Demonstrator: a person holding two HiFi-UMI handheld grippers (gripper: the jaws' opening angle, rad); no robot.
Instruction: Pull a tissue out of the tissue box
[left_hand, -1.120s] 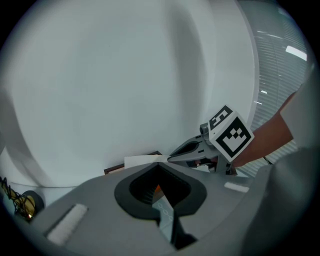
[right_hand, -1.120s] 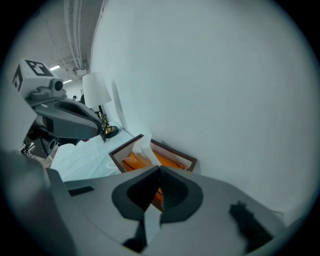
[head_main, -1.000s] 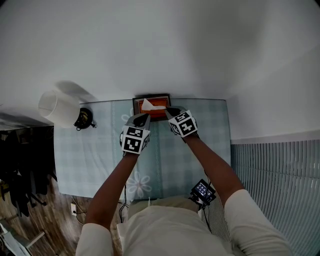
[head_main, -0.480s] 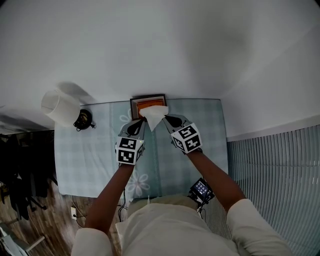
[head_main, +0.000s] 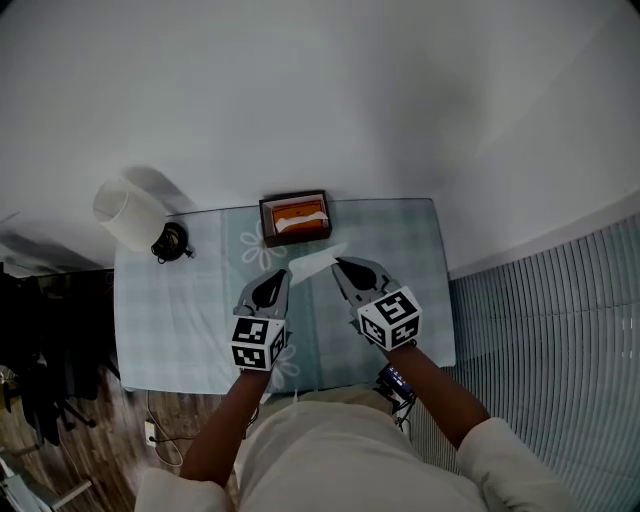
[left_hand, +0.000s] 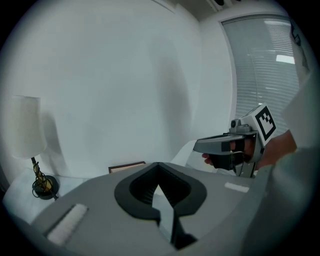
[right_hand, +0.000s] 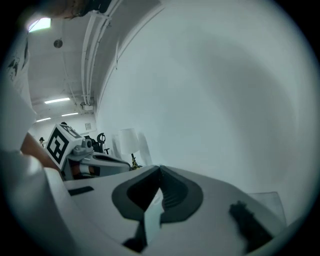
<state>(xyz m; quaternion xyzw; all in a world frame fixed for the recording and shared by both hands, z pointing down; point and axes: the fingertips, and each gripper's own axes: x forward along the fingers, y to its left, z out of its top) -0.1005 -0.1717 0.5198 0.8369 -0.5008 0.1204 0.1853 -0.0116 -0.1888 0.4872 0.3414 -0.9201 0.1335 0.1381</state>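
Observation:
The dark wooden tissue box (head_main: 295, 217) stands at the far edge of the table, a fresh white tissue poking from its orange top. Nearer me, a pulled-out white tissue (head_main: 316, 264) hangs in the air, stretched between both grippers. My left gripper (head_main: 282, 272) is shut on its left edge, and my right gripper (head_main: 337, 262) is shut on its right edge. In the left gripper view a white sliver of tissue (left_hand: 166, 212) shows between the closed jaws, with the box (left_hand: 126, 166) behind. The right gripper view shows the same sliver (right_hand: 152, 215).
A white lamp shade (head_main: 130, 213) and its dark base (head_main: 170, 240) stand at the table's far left corner. The table (head_main: 180, 320) carries a pale checked cloth with flower prints. Ribbed blinds (head_main: 540, 330) lie to the right. A small lit device (head_main: 397, 380) sits by my right forearm.
Both grippers drew back from the box toward me and rose. The tissue came fully out of the box and now hangs between them, well short of the box.

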